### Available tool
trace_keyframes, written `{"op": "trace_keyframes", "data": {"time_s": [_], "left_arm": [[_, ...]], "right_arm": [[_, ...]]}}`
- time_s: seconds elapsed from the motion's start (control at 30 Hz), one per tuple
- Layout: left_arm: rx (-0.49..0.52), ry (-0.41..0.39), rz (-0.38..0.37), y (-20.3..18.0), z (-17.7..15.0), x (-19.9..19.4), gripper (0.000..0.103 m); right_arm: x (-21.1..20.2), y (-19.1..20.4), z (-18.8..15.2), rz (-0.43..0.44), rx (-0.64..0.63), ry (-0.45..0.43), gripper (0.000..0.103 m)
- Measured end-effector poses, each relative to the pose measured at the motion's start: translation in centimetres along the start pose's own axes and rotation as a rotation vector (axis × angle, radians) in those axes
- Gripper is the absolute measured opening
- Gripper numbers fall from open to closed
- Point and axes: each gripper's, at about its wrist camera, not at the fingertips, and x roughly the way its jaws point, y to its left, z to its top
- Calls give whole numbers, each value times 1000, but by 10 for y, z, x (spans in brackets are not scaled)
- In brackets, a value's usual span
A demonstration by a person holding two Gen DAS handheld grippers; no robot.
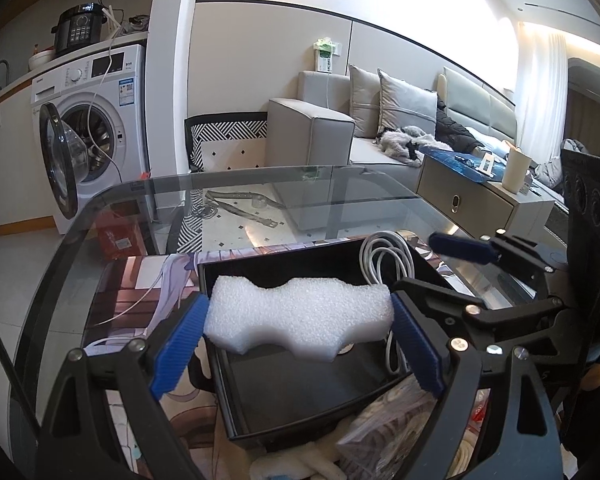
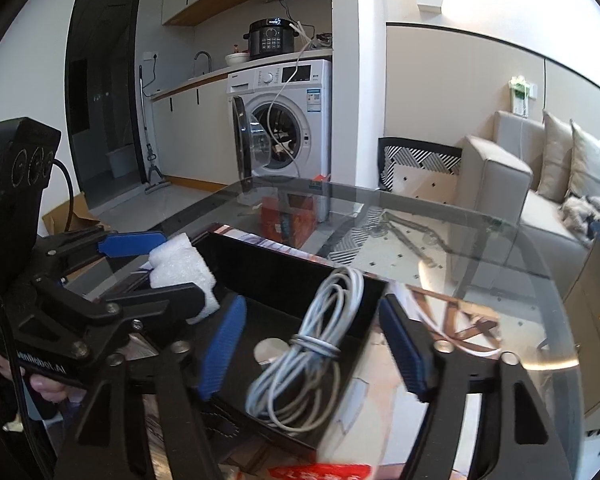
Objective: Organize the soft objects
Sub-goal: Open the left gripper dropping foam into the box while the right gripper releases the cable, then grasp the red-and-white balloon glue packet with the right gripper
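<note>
— What has your left gripper got?
— Its fingers clamp the white foam block above the black tray on your glass counter.
— And your right gripper?
— Fingers wide, straddling the coiled white cable inside that tray.

Your glass worktop carries a printed mat. Behind it, at your left, a white washing machine stands with its door swung open; a black multicooker sits on the counter above it. A white cord hangs down across the machine front. A grey sofa with two cushions lines the far wall. Through the glass you see a red box and a strap on the floor.
</note>
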Motion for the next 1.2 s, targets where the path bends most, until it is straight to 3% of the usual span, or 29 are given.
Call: {"op": "trace_keyframes", "data": {"time_s": [0.13, 0.23, 0.73, 1.2], "left_arm": [[-12, 7, 8, 4, -1, -3, 103], [-20, 14, 2, 6, -1, -5, 103], [-21, -10, 10, 3, -12, -36, 103], [-14, -3, 4, 3, -36, -57, 103]], "right_arm": [[-12, -5, -3, -28, 7, -2, 95], [-24, -7, -6, -44, 17, -7, 102], [-79, -12, -37, -78, 142, -26, 102], [-86, -16, -71, -126, 191, 82, 102]]}}
